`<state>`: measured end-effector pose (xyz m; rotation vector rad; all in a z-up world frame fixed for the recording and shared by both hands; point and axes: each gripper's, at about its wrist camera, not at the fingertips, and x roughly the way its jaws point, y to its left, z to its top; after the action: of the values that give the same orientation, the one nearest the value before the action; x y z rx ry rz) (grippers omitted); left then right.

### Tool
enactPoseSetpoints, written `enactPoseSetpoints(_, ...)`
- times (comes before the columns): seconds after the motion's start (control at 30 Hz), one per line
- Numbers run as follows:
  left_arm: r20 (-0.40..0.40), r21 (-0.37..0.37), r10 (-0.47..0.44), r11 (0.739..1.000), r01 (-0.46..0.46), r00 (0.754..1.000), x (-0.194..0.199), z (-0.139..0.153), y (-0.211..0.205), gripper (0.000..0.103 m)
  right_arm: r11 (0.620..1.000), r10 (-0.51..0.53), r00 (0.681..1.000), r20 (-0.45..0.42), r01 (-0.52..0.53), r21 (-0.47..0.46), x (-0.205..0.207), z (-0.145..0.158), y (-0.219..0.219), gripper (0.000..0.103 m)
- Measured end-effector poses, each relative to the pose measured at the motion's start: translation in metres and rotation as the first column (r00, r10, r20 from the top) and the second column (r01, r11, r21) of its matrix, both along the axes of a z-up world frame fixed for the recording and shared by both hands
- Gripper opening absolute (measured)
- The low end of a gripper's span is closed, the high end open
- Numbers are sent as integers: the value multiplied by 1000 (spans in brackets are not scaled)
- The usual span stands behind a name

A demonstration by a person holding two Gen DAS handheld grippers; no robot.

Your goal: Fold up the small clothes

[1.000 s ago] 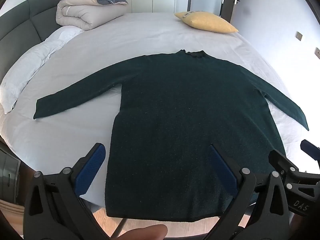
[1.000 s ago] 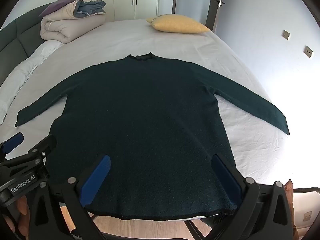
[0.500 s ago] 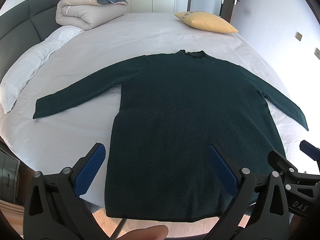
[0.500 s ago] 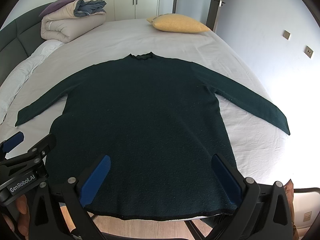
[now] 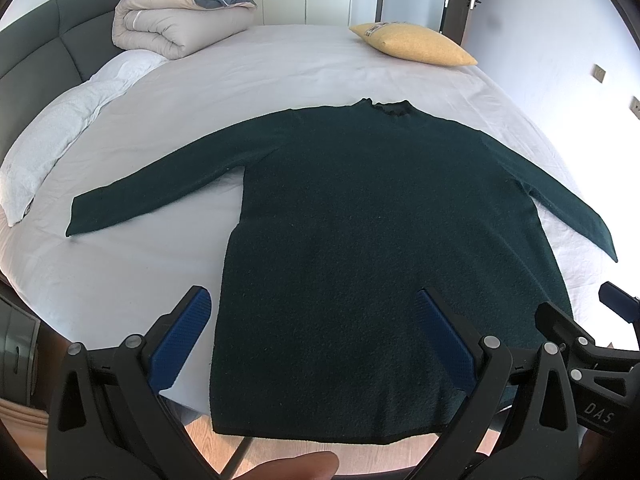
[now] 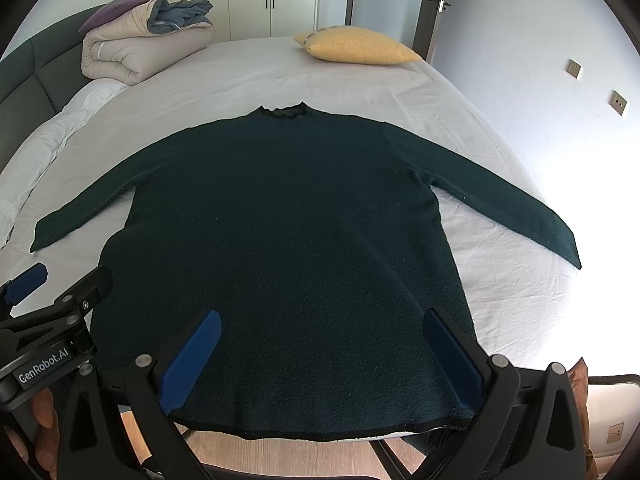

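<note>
The sweater [image 5: 380, 240] lies flat on the bed [image 5: 280, 72], hem nearest, collar away, long axis running ahead of both spread, empty hand-held grippers, left [image 5: 316, 332] and right [image 6: 324, 344]

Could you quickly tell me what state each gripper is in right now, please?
Left gripper: open, holding nothing, above the dark green sweater.
Right gripper: open, holding nothing, above the same sweater's hem.
</note>
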<state>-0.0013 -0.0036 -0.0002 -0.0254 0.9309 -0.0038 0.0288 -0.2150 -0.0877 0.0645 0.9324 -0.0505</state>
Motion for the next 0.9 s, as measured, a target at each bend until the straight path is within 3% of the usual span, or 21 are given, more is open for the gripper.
enactPoseSetpoints(0.9, -1, -2, 0, 1000, 0, 1000, 0, -1, 2, 103, 1000, -1, 1000, -4, 1, 1, -2, -2, 2, 103)
